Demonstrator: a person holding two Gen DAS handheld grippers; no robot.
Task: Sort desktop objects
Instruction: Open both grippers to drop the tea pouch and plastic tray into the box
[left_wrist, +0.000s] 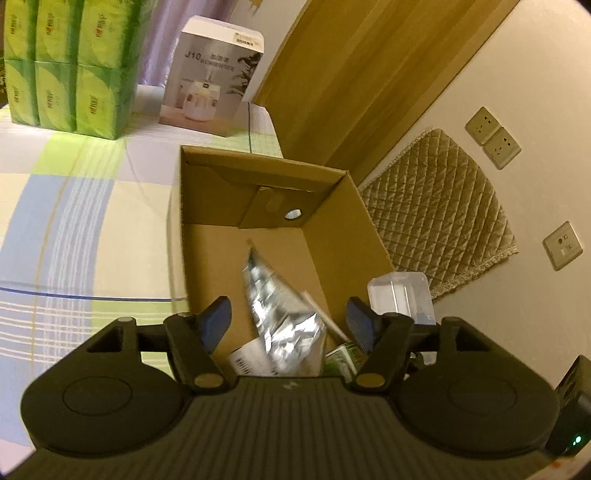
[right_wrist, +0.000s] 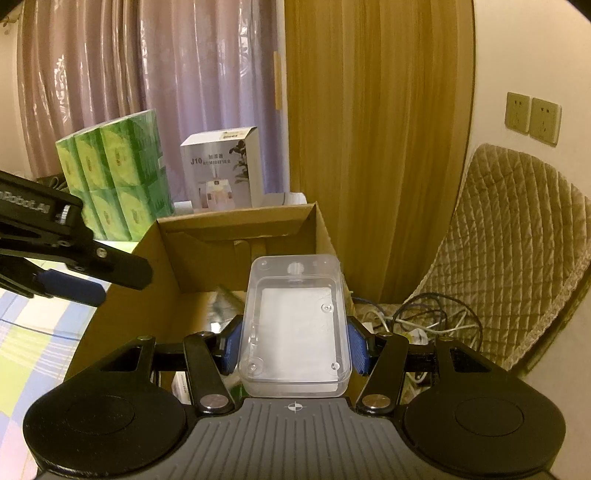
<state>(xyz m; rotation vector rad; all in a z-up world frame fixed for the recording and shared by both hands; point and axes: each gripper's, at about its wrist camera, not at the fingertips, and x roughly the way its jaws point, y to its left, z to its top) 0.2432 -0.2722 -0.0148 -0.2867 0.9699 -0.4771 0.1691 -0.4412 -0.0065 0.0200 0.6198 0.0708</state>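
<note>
An open cardboard box stands on the checked tablecloth; it also shows in the right wrist view. Inside lie a crumpled silver foil packet, a white barcode label and a green carton. My left gripper is open and empty above the box's near end. My right gripper is shut on a clear plastic box, held over the box's near right edge; the plastic box also shows in the left wrist view. The left gripper's finger shows at the left.
Green tissue packs and a white humidifier box stand at the table's far side. A quilted chair cushion and tangled cables lie right of the box. Wall sockets and curtains are behind.
</note>
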